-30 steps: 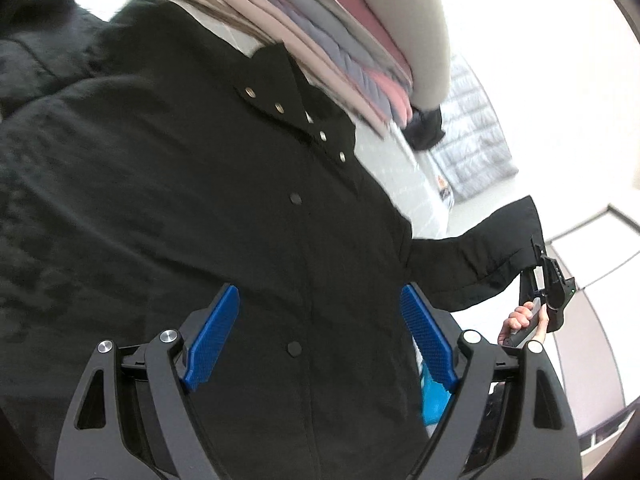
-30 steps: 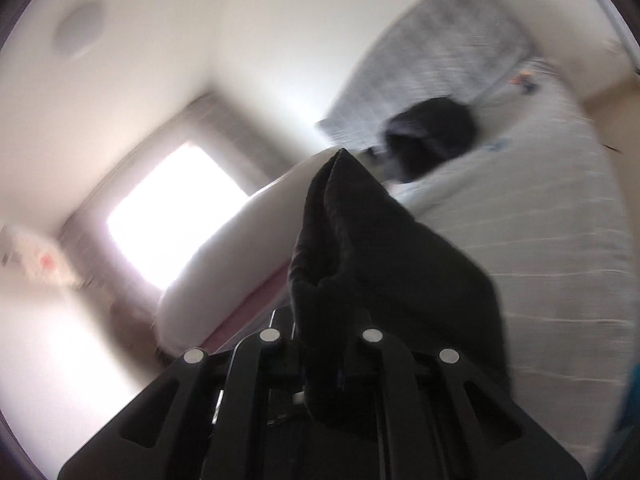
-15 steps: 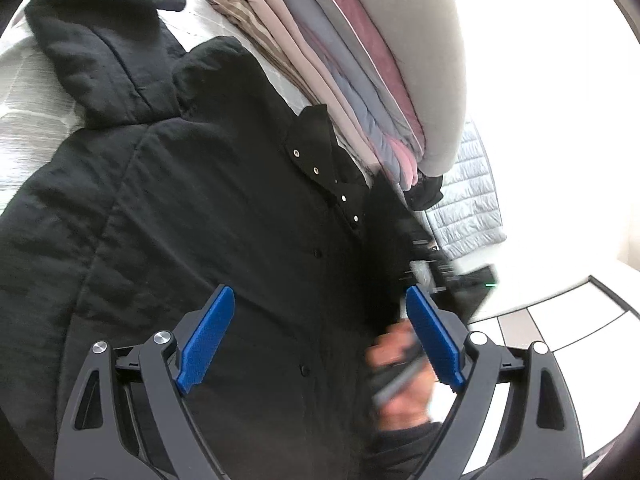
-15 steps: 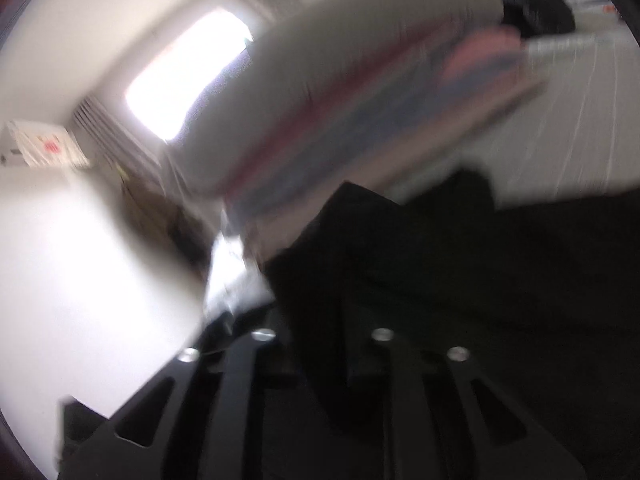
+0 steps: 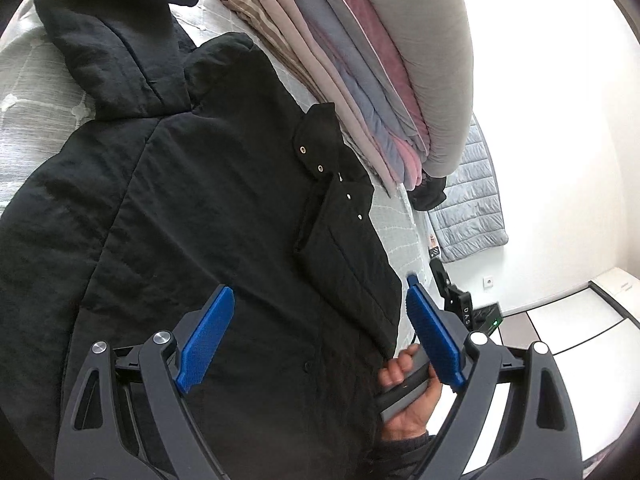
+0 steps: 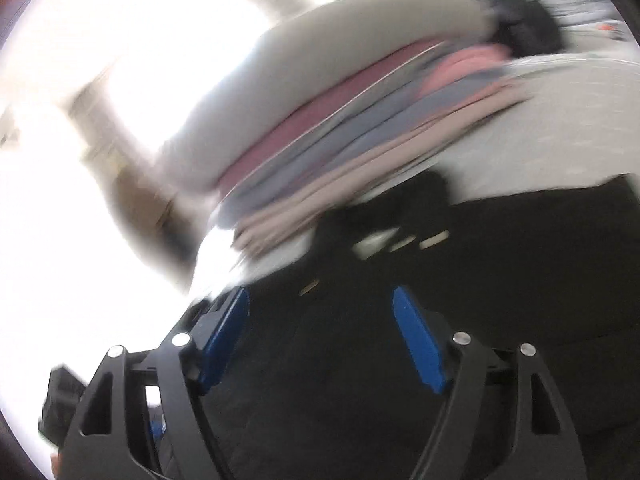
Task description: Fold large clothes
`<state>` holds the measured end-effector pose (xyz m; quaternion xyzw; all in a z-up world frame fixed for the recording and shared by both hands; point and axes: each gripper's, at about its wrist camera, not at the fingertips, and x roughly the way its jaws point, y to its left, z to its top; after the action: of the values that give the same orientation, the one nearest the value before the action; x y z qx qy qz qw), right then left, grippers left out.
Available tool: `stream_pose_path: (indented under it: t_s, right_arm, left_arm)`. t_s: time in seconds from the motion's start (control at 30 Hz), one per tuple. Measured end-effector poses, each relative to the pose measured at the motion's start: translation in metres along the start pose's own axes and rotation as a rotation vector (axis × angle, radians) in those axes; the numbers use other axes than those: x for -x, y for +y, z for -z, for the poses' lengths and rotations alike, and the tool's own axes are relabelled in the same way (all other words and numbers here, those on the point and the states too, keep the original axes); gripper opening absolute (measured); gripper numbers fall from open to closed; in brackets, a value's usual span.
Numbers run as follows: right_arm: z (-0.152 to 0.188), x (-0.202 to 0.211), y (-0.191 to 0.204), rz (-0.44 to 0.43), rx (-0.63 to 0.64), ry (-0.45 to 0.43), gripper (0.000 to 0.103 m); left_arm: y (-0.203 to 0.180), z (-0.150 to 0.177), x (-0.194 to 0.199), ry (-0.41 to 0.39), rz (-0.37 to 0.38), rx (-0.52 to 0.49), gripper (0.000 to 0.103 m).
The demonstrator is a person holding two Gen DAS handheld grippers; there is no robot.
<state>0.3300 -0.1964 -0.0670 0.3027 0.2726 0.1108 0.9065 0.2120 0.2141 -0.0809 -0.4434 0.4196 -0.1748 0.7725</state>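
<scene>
A large black coat (image 5: pixel 192 208) lies spread on the bed, snap buttons up the front and its hood (image 5: pixel 108 44) at the far left. Its right sleeve (image 5: pixel 352 264) lies folded across the front. My left gripper (image 5: pixel 320 336) is open and empty, hovering above the coat's lower front. My right gripper (image 6: pixel 320 340) is open and empty over black coat fabric (image 6: pixel 500 264); that view is motion-blurred. The hand holding the right gripper (image 5: pixel 404 388) shows at the coat's right edge in the left wrist view.
A tall stack of folded bedding and a pillow (image 5: pixel 372 56) lies along the coat's far side, also in the right wrist view (image 6: pixel 360 120). The grey-white bed cover (image 5: pixel 28 92) surrounds the coat. A grey quilted headboard (image 5: pixel 468 208) and white wall are at right.
My right gripper carried the sleeve across the coat's front, opened and let it go. The left gripper pulled back, so more of the coat and hood shows.
</scene>
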Motion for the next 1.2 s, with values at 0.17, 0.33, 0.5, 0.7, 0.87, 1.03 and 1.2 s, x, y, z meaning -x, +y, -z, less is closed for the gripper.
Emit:
stream_pose_path:
  t_s: [0.17,0.33,0.5,0.7,0.87,1.03,1.2]
  right_arm:
    - [0.032,-0.026,-0.091,0.164,-0.163,0.180,0.073]
    - [0.031,-0.027,-0.030,0.054,-0.073,0.159,0.073]
    - [0.061,-0.086,0.088,-0.292,0.025,0.403,0.073]
    - [0.124,-0.225,0.236,-0.515,-0.061,0.680,0.073]
    - [0.161,-0.310,0.293,-0.463,-0.091,0.741,0.072]
    - [0.163,-0.362,0.304,-0.372,-0.127,0.749,0.013]
    - [0.159,-0.372,0.308,-0.365,-0.111,0.671,0.006]
  left_arm:
    - [-0.001,0.003,0.003,0.000,-0.022,-0.021,0.084]
    - [0.005,-0.004,0.033,-0.089,-0.042,-0.018,0.084]
    - [0.028,-0.019,0.110,-0.328,-0.101,0.043,0.084]
    - [0.072,-0.019,0.187,-0.596,-0.144,0.231,0.089]
    - [0.102,-0.018,0.207,-0.629,-0.104,0.348,0.089]
    - [0.109,-0.022,0.210,-0.619,-0.054,0.368,0.089]
    - [0.111,-0.020,0.211,-0.602,-0.019,0.383,0.089]
